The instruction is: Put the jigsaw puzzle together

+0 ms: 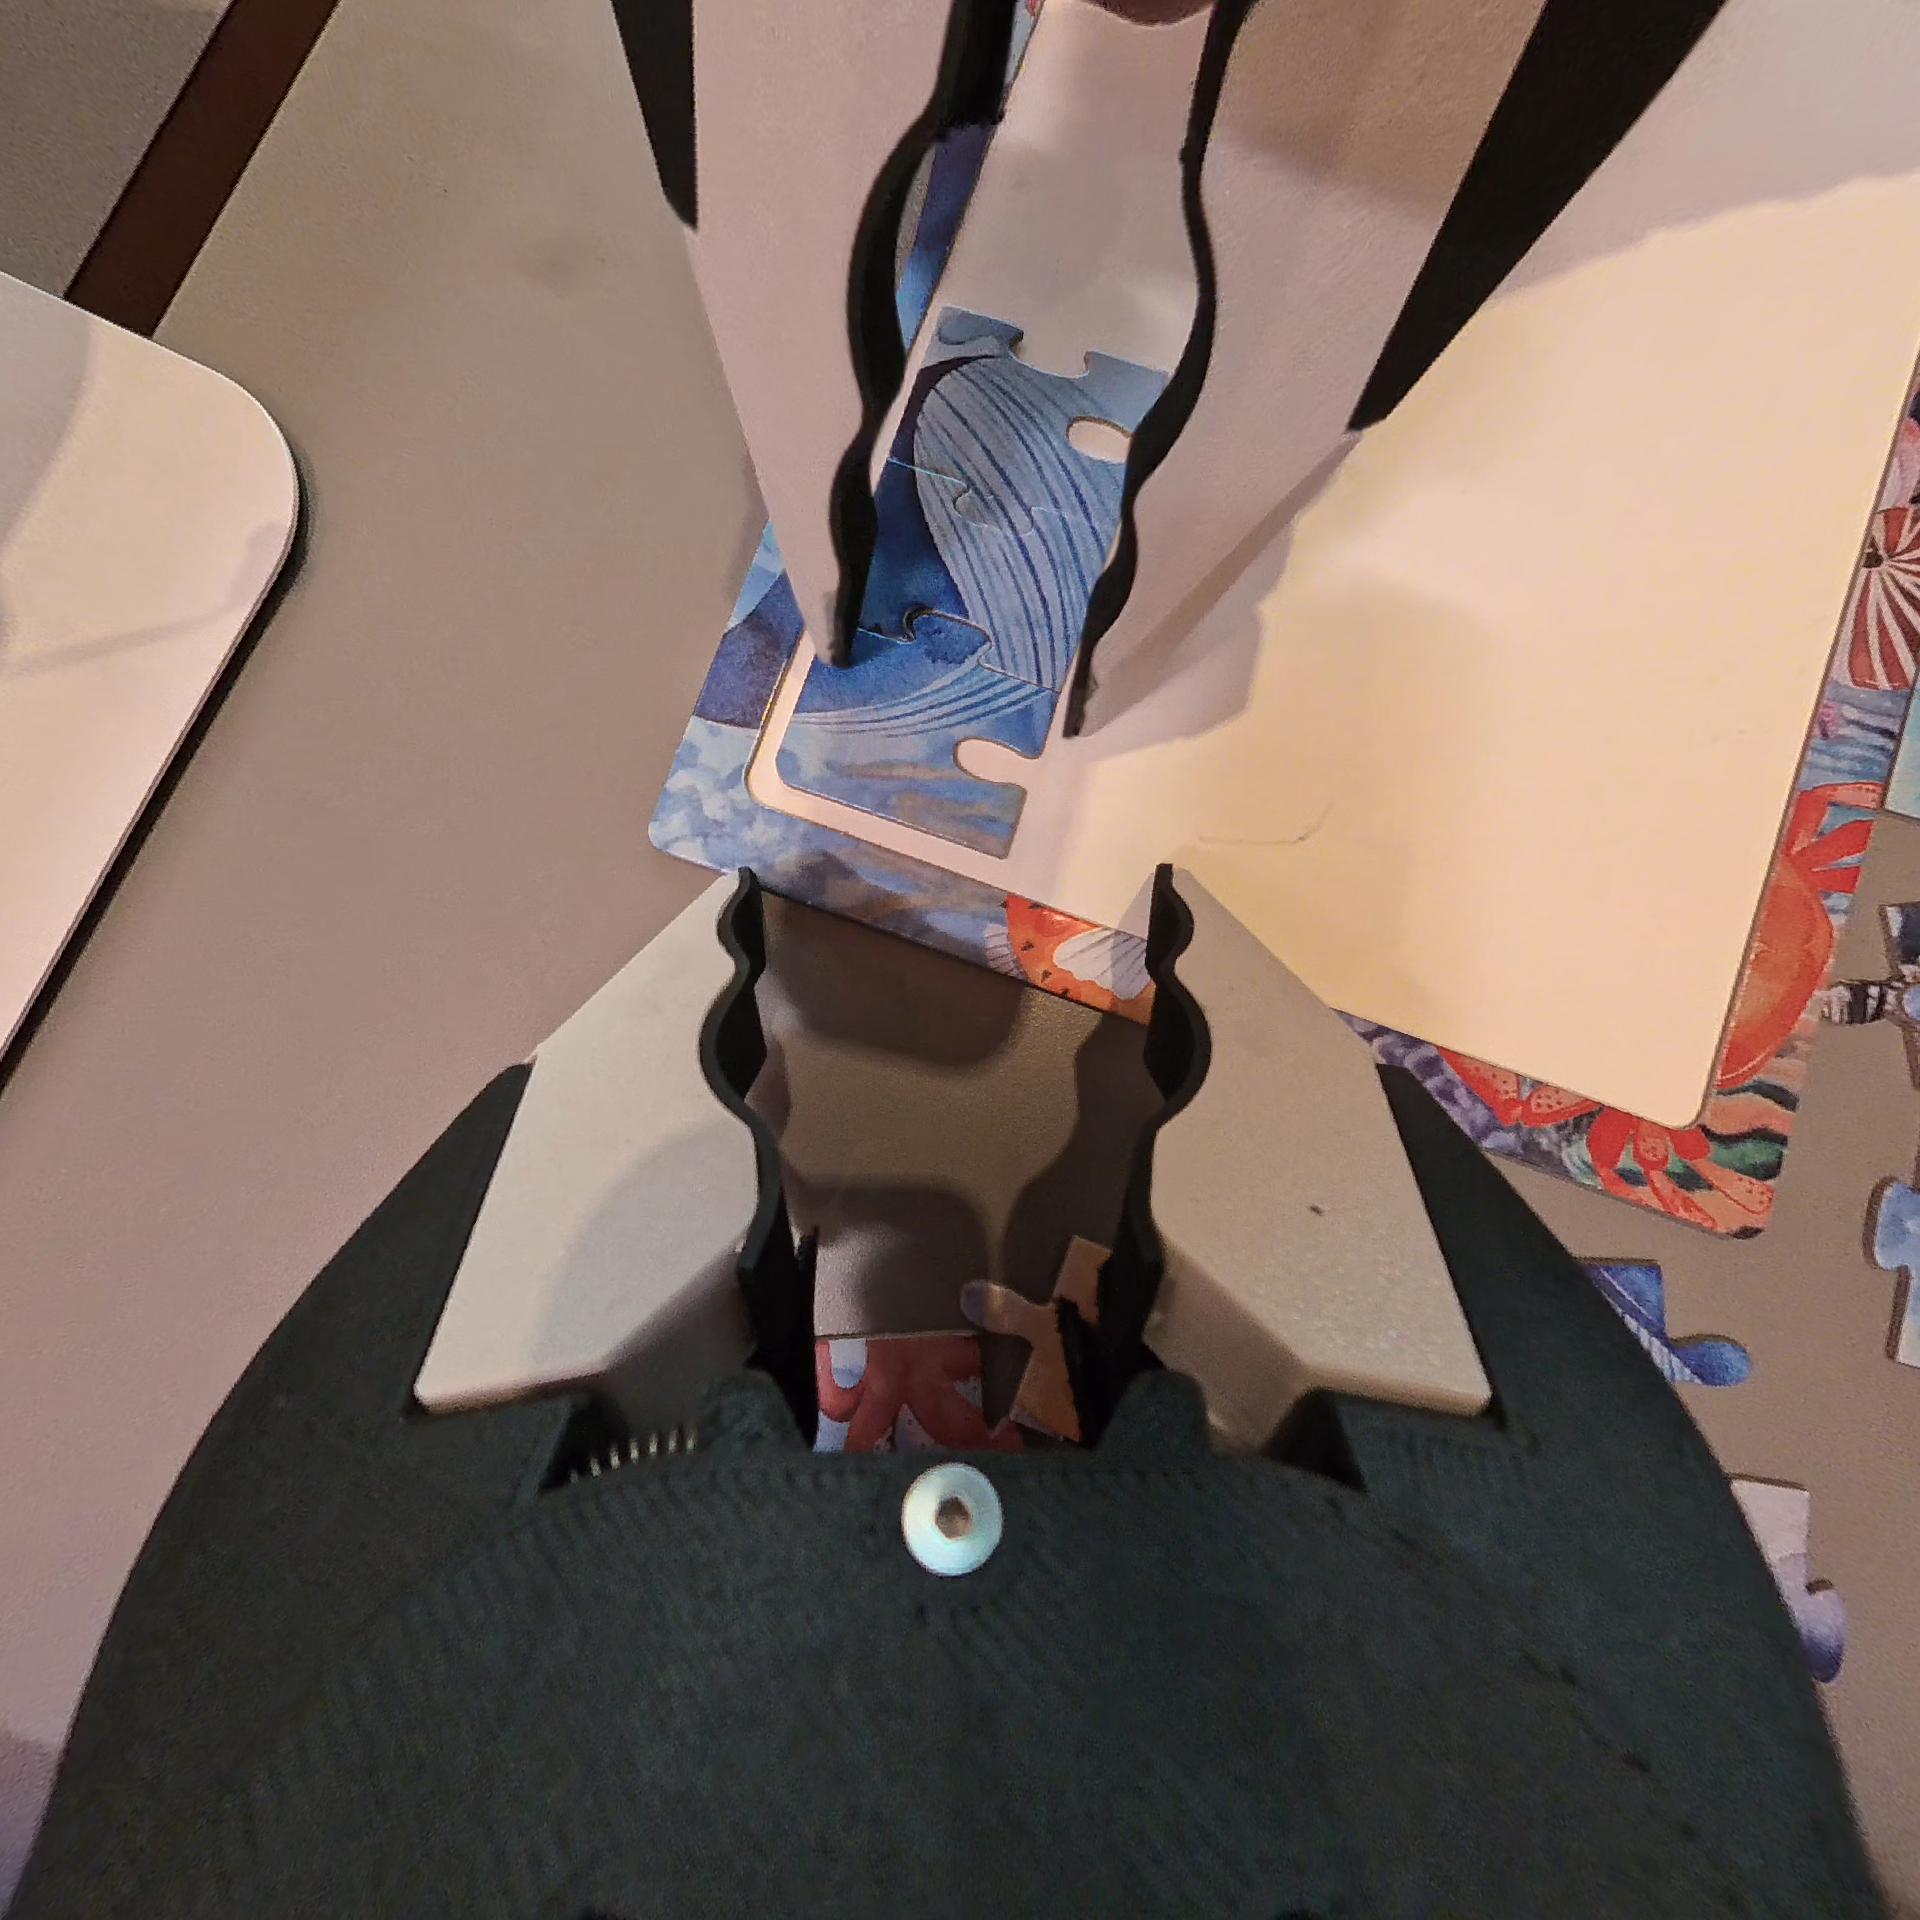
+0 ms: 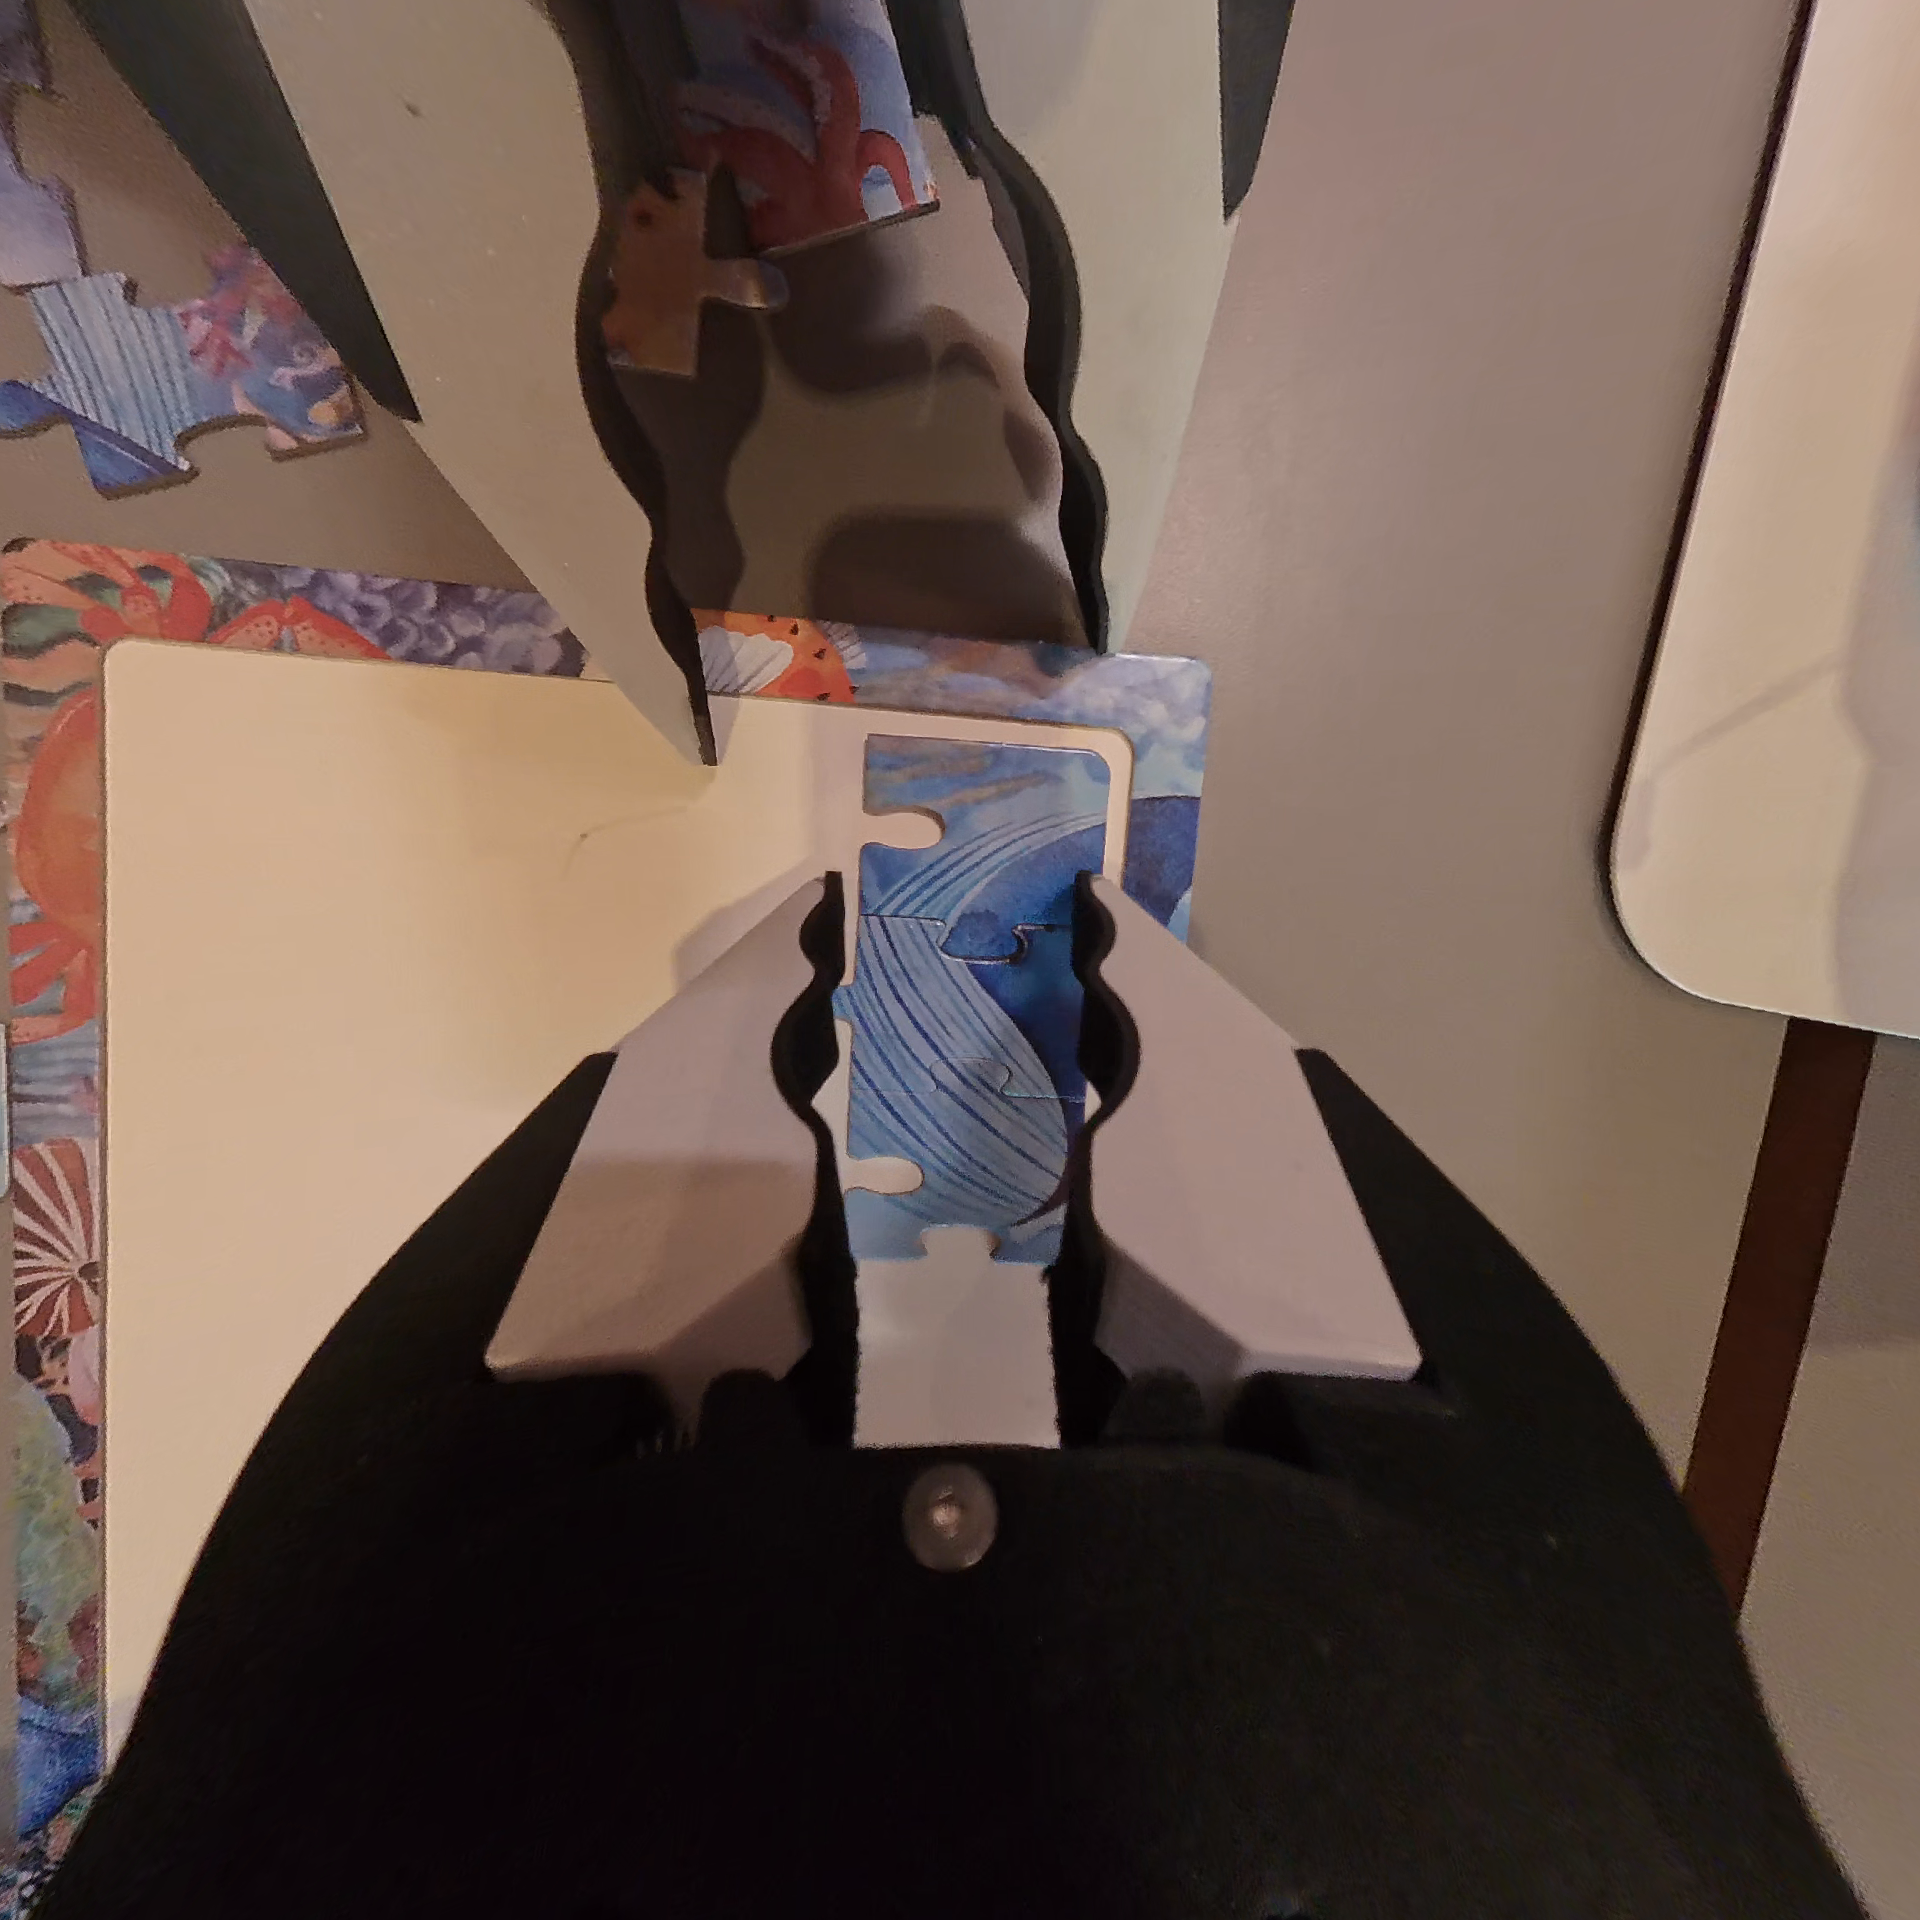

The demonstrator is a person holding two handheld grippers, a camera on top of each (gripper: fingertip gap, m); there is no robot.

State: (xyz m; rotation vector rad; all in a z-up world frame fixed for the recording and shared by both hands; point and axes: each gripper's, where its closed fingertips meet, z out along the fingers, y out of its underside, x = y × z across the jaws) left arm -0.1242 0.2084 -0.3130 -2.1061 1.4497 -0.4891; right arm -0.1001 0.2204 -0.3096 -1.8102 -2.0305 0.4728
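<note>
The puzzle tray (image 1: 1455, 675) has a cream floor and a colourful sea-life border; it also shows in the right wrist view (image 2: 416, 935). A column of joined blue whale pieces (image 1: 987, 582) sits in one corner of it (image 2: 966, 1039). My right gripper (image 2: 958, 883) is open, tips down on either side of that column; the left wrist view shows it from the opposite side (image 1: 961, 691). My left gripper (image 1: 956, 883) is open just outside the tray's border, facing the right one (image 2: 899, 691). A red octopus piece (image 1: 914, 1392) and a tan piece (image 1: 1060, 1340) show between its fingers, seemingly on the table.
Several loose pieces lie on the grey table beside the tray (image 1: 1662, 1340) (image 2: 156, 384). A white board with rounded corners (image 1: 125, 540) lies off to the side (image 2: 1787, 623). The table's brown edge (image 2: 1787, 1247) runs beyond it. My left and right fingertips are right by each other.
</note>
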